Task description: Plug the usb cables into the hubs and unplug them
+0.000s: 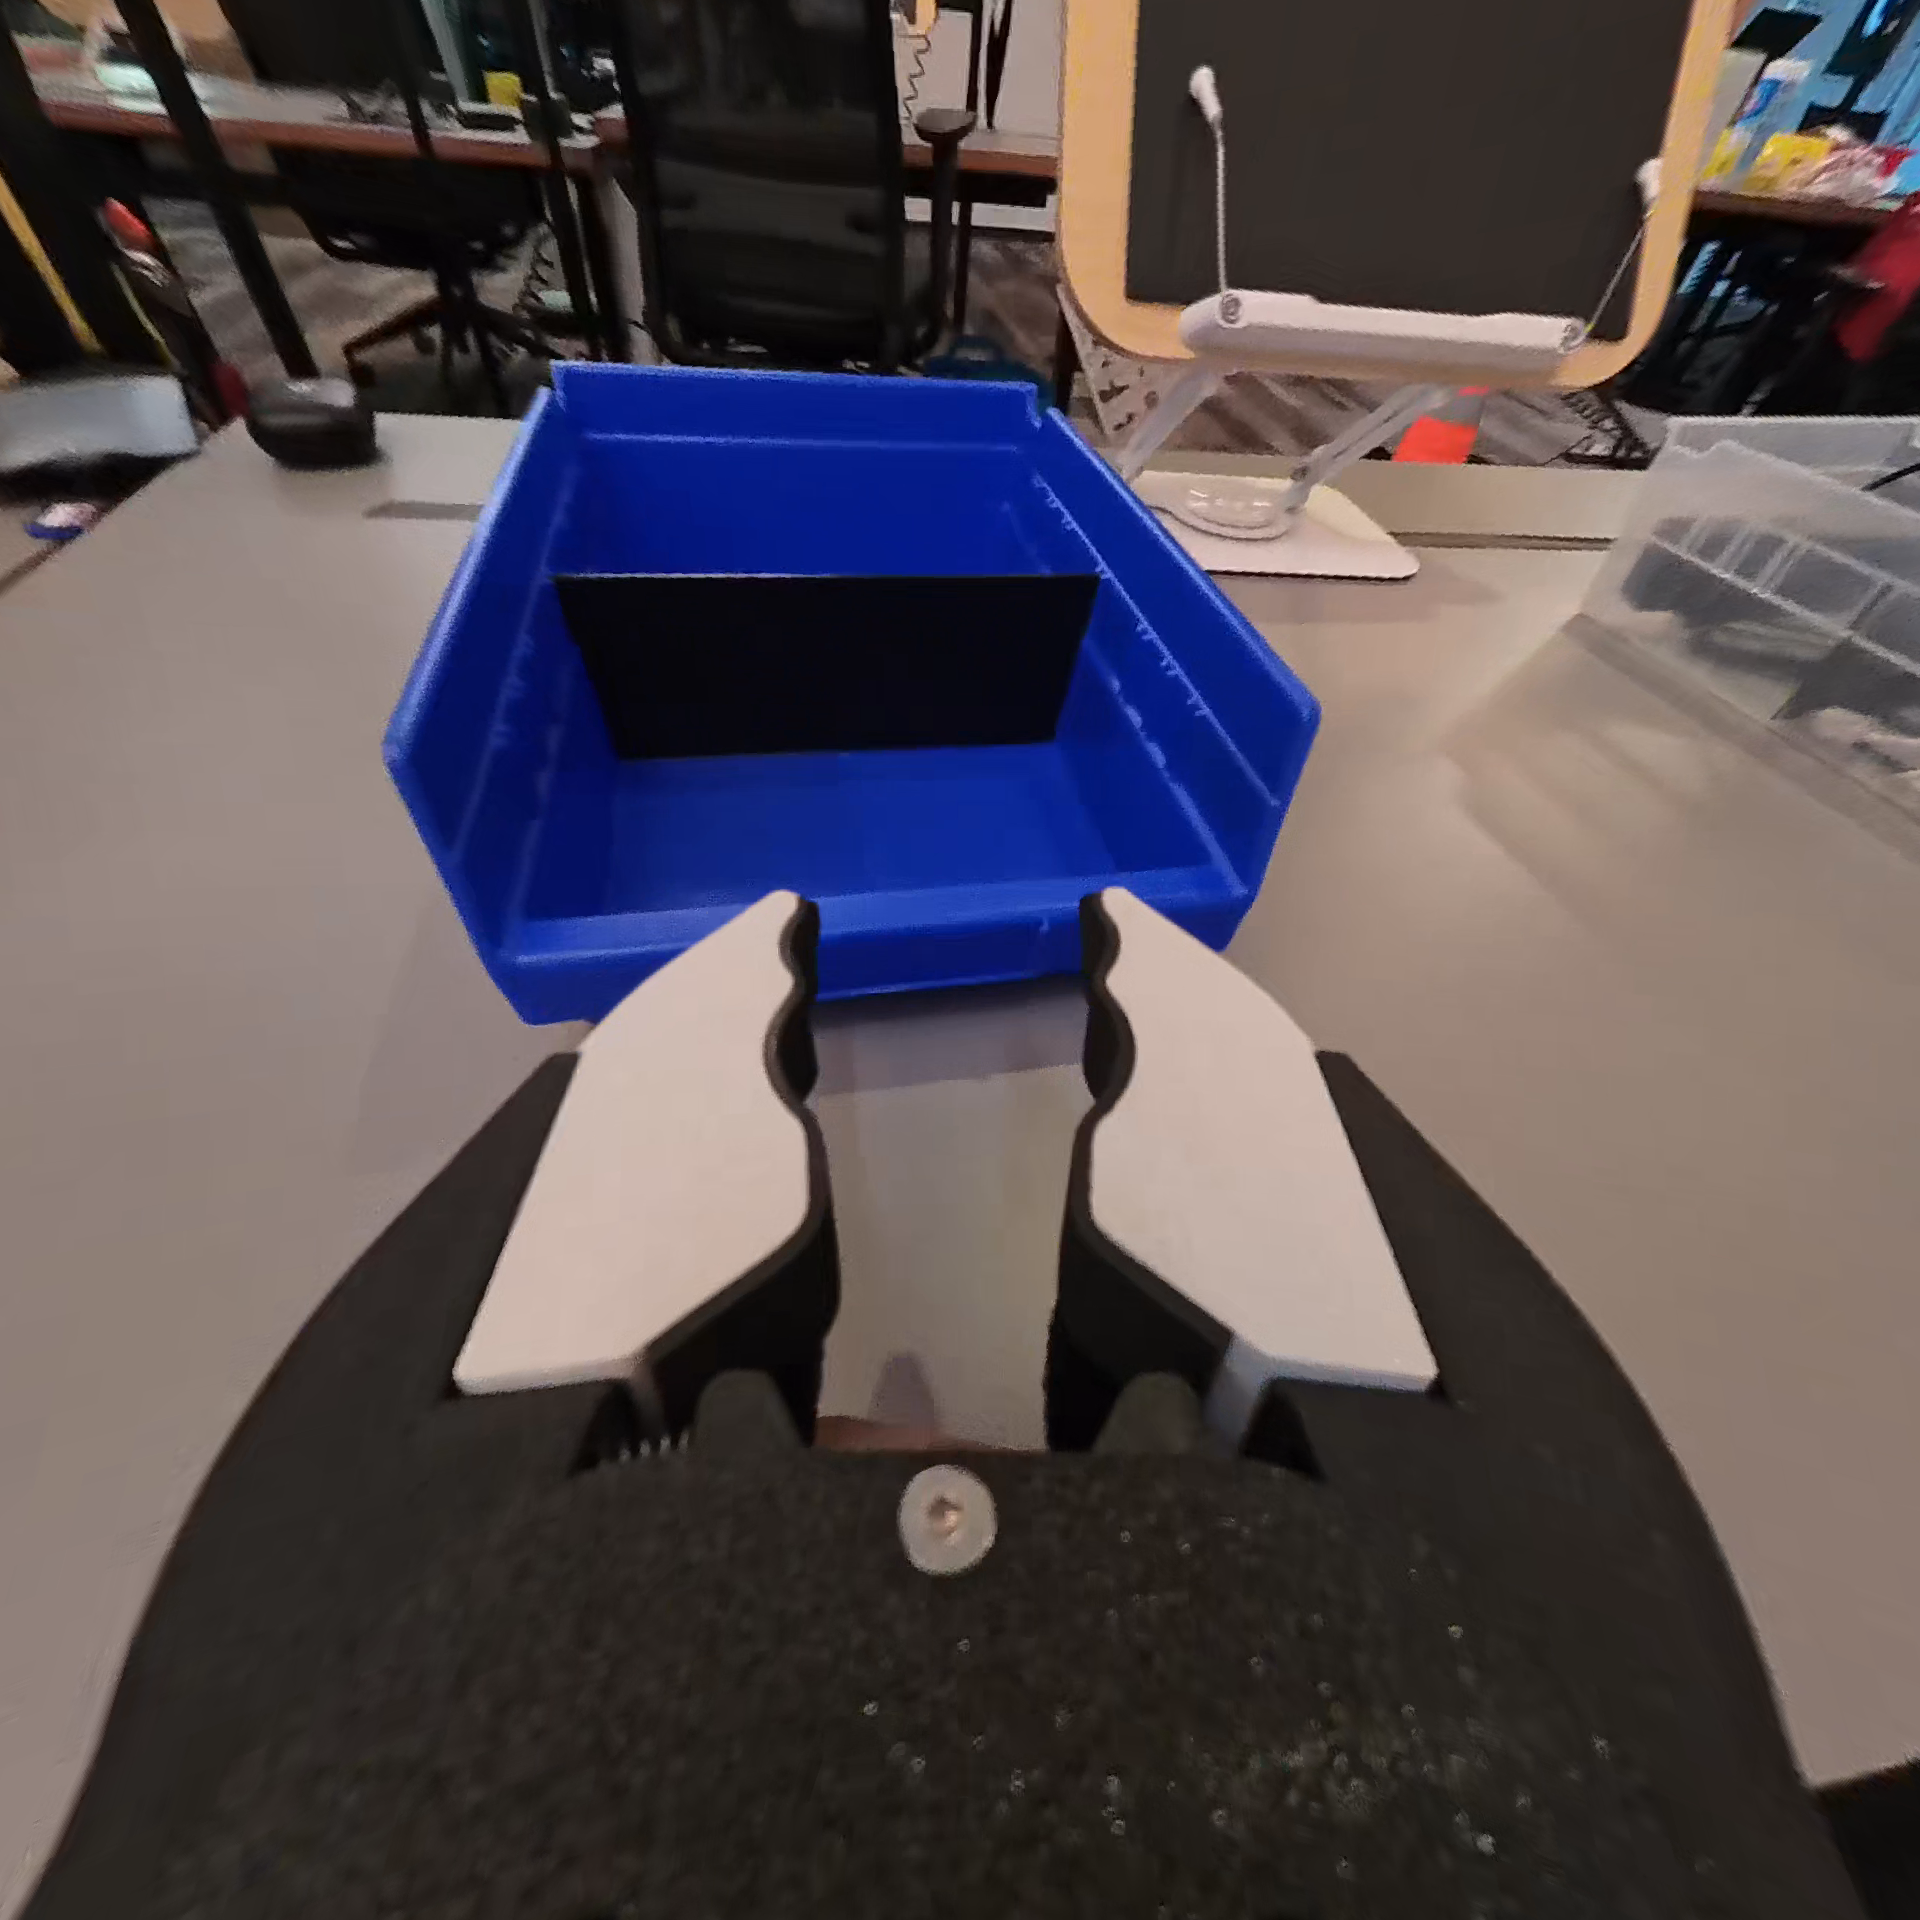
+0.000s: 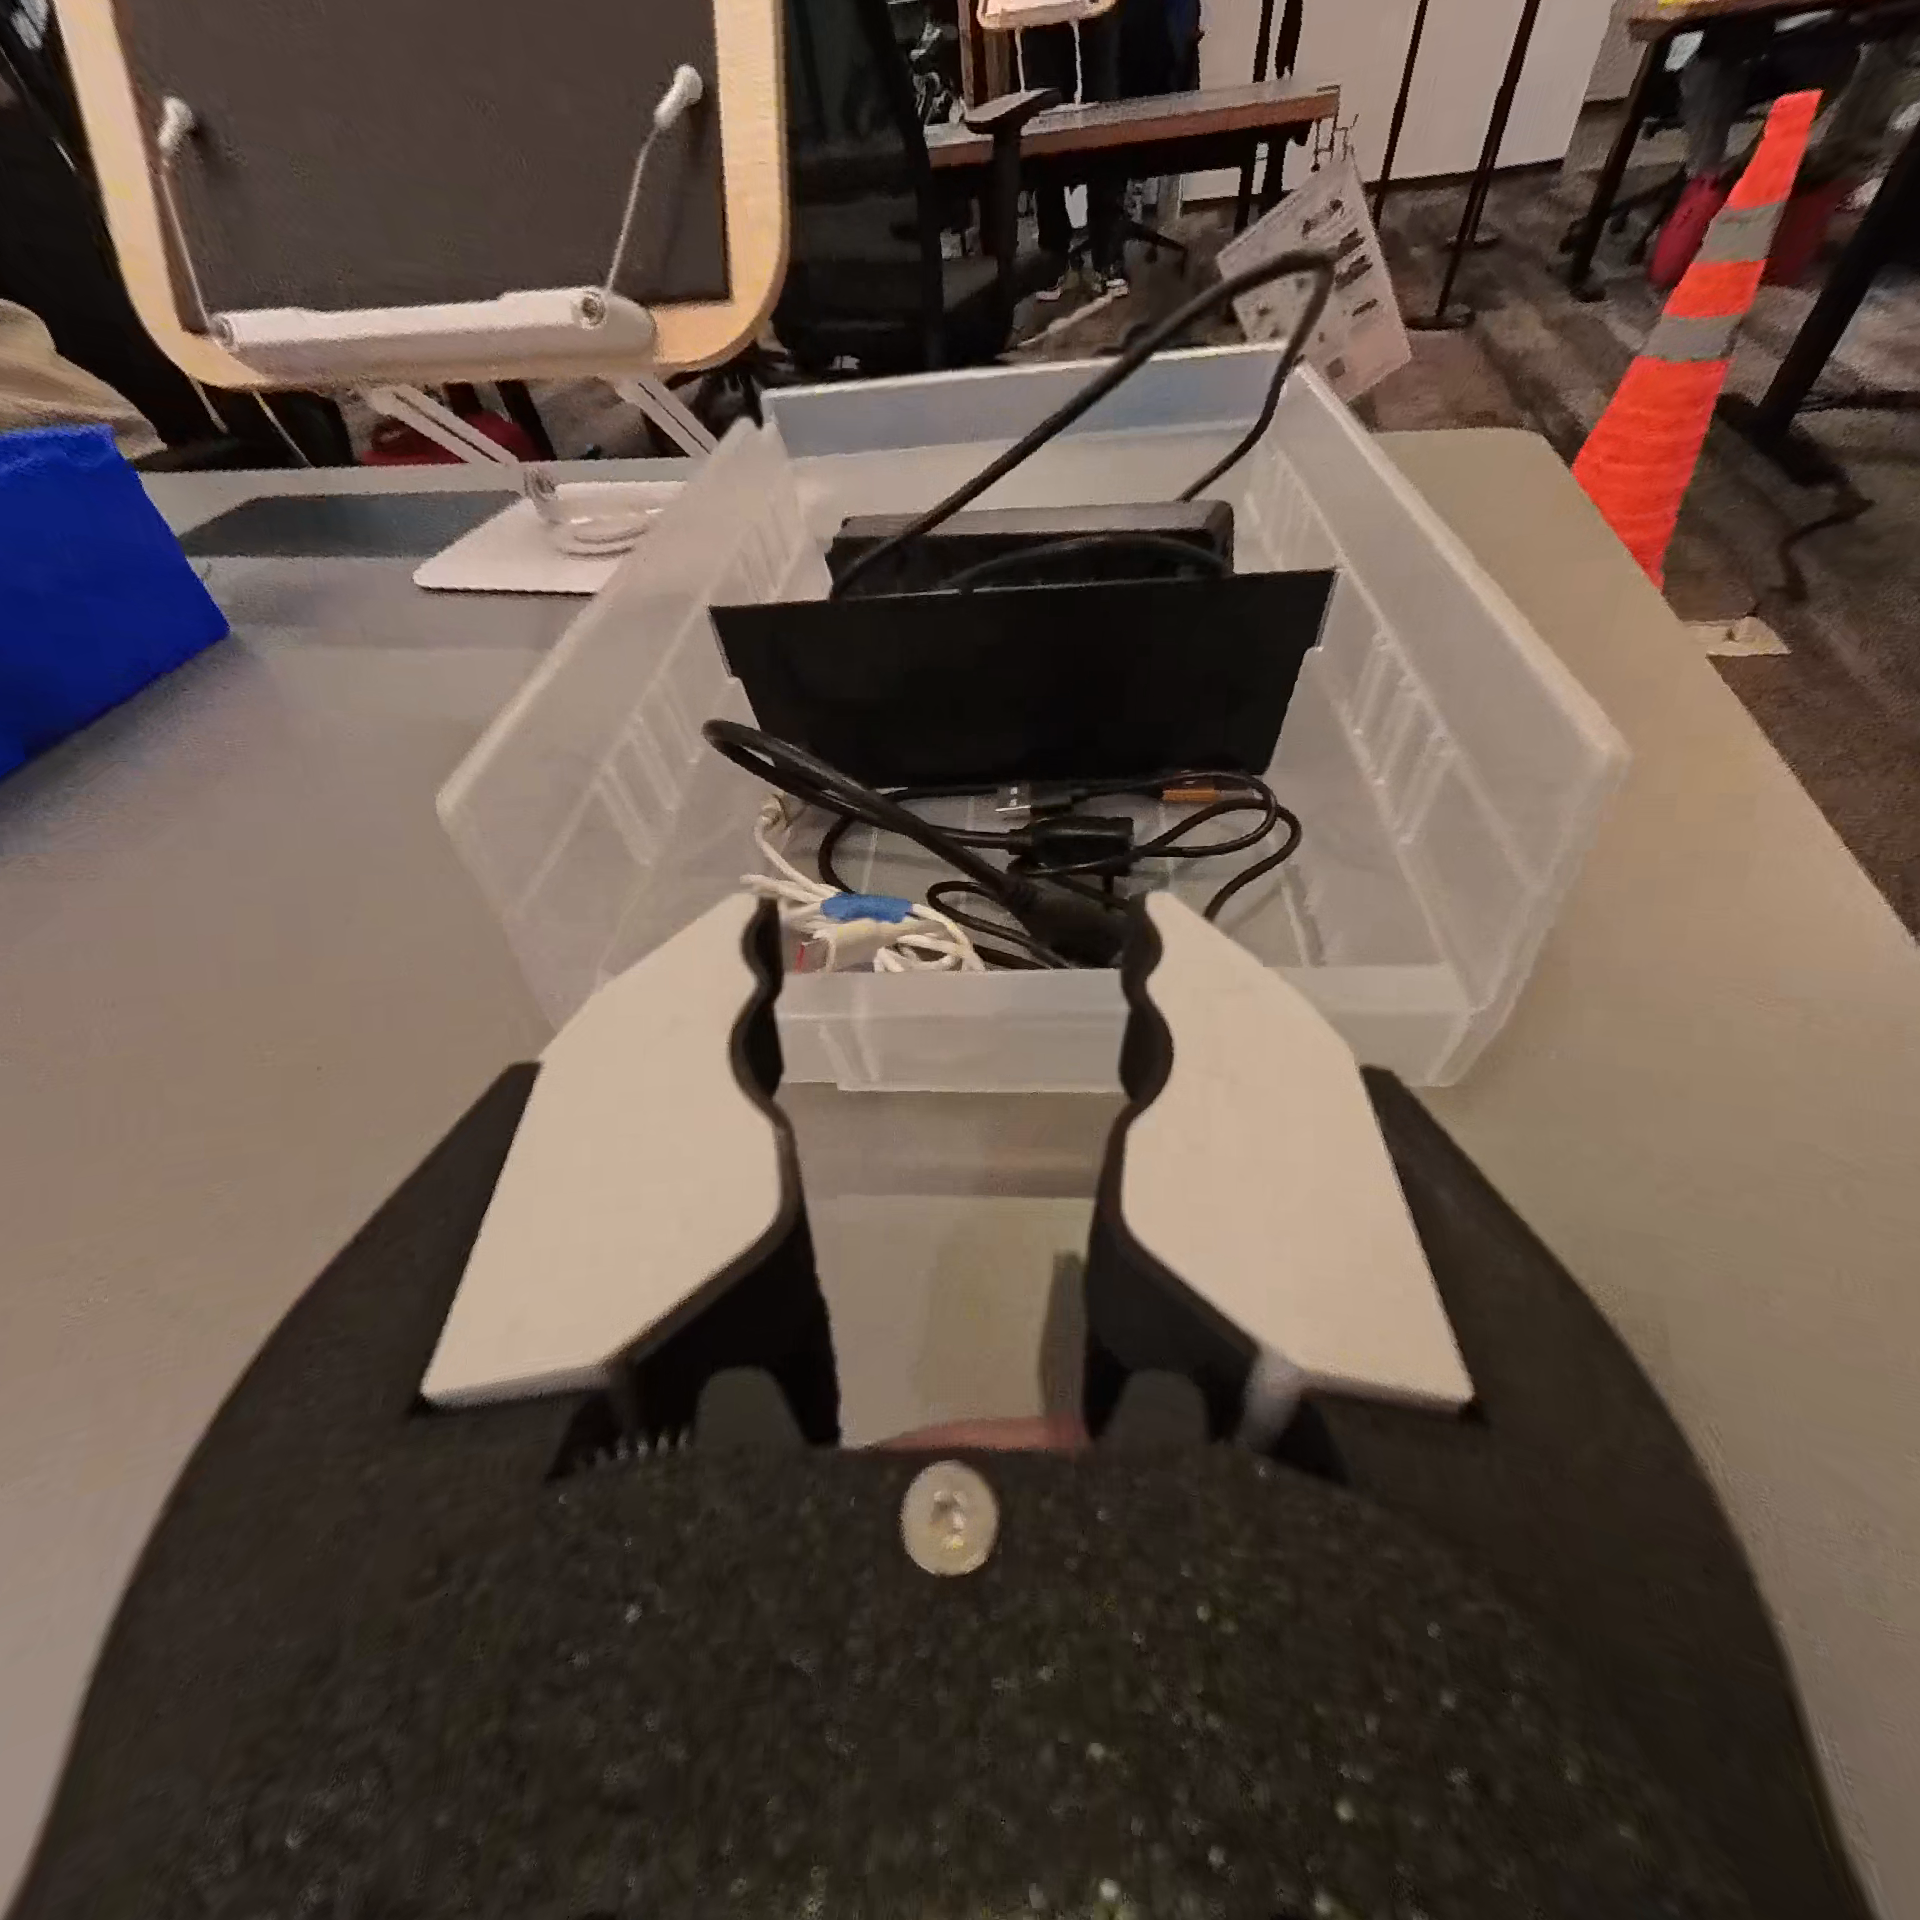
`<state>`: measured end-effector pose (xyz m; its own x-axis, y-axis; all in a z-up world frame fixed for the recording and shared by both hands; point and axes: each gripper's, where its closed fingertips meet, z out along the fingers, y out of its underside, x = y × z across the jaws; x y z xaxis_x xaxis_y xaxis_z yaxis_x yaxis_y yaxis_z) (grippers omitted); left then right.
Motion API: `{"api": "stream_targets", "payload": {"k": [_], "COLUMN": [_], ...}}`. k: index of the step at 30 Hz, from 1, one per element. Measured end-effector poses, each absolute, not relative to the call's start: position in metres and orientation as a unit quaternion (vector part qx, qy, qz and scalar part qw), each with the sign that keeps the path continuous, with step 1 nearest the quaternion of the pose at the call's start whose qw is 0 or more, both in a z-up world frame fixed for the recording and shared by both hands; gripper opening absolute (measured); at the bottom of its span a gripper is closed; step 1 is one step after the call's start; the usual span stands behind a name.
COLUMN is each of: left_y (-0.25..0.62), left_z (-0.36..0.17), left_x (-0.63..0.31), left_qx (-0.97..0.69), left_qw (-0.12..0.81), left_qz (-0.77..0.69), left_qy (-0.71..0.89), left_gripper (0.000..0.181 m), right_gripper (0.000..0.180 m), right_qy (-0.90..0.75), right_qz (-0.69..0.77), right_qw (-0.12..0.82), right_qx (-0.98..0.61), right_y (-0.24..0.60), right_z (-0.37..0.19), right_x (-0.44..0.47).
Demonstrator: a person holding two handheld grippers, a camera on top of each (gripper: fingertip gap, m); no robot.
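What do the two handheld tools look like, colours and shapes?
Both match. The left tool and right tool each have two flat pale grey fingers with wavy black inner pads, tapering toward the tips. They sit on a broad, rounded black body with a speckled, grainy surface and one silver screw at centre. No cables or sleeves show.

Blue bin (image 1: 499, 727) w/ black divider (image 1: 831, 665); orange cone (image 2: 1704, 332); chair (image 1: 769, 177), blurry, behind.

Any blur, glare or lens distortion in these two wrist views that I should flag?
Left wrist view: fisheye bowing toward the edges, soft background, blue bin fairly sharp, mild sheen on the table. Right wrist view: slight motion blur on the clear bin and cables, warm indoor light, soft shadow under the right gripper.
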<state>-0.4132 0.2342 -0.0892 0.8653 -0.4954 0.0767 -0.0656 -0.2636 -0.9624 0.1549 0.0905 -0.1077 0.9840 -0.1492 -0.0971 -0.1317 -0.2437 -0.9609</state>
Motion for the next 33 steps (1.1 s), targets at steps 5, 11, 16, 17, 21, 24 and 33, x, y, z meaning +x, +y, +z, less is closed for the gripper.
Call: {"api": "stream_targets", "payload": {"k": [5,11,16,17,21,24,33], "left_y": [0.231,0.228,0.229,0.230,0.228,0.223,0.204], "left_z": [-0.095,-0.100,-0.101,-0.102,-0.106,-0.107,-0.107], "left_x": [-0.410,-0.404,-0.403,-0.402,-0.394,-0.384,-0.346], "left_qx": [-0.781,-0.787,-0.787,-0.788,-0.793,-0.791,-0.760], "left_qw": [0.565,0.550,0.546,0.544,0.528,0.522,0.543], "left_qz": [-0.190,-0.203,-0.217,-0.218,-0.235,-0.245,-0.216], "left_qy": [0.187,0.189,0.185,0.186,0.193,0.206,0.285], "left_gripper": [0.045,0.046,0.046,0.046,0.046,0.046,0.059], "right_gripper": [0.059,0.058,0.057,0.058,0.069,0.088,0.101], "right_qy": [0.084,0.050,0.025,0.020,-0.034,-0.082,0.007], "right_qz": [-0.008,-0.047,-0.063,-0.063,-0.005,0.070,0.085], "right_qw": [0.584,0.573,0.571,0.572,0.593,0.584,0.585], "right_qx": [-0.807,-0.817,-0.818,-0.818,-0.804,-0.805,-0.806], "right_y": [0.085,0.083,0.088,0.089,0.099,0.113,0.167], "right_z": [-0.124,-0.124,-0.124,-0.124,-0.116,-0.117,-0.109], "right_x": [0.152,0.146,0.137,0.135,0.099,0.048,0.023]}}
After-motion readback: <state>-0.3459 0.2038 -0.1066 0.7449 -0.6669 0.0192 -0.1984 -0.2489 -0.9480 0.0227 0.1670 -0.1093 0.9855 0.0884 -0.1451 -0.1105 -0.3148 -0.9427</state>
